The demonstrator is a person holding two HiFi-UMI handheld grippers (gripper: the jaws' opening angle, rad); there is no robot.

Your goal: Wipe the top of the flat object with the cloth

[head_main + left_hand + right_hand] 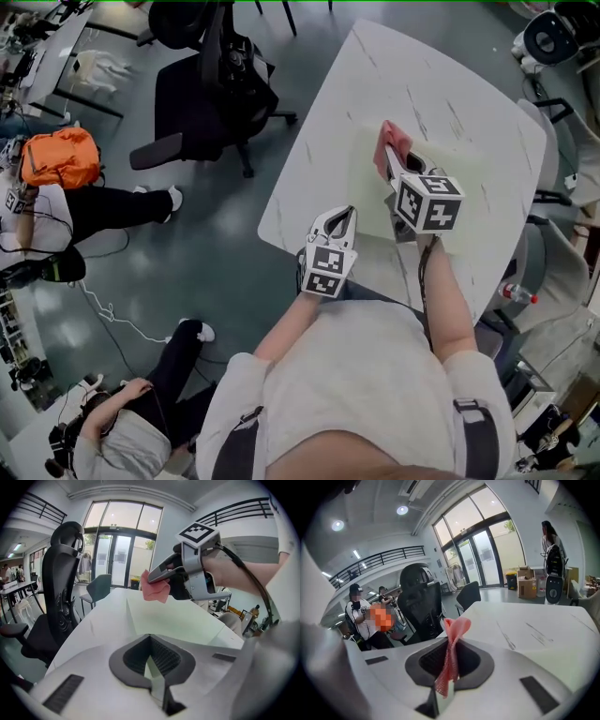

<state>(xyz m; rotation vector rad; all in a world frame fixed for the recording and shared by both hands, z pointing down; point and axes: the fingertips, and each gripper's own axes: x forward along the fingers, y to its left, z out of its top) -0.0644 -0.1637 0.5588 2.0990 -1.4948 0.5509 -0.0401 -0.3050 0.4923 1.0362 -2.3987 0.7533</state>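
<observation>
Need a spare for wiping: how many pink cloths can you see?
1: the pink mesh cloth clamped in the right gripper, by the pale green flat sheet. Others may be hidden.

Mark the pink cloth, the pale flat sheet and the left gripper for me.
pink cloth [451, 656], right gripper view: on the strip pinched between the jaws.
pale flat sheet [483, 167], head view: on its bare top surface.
left gripper [345, 217], head view: midway between its fingertips, at the sheet's edge.
</observation>
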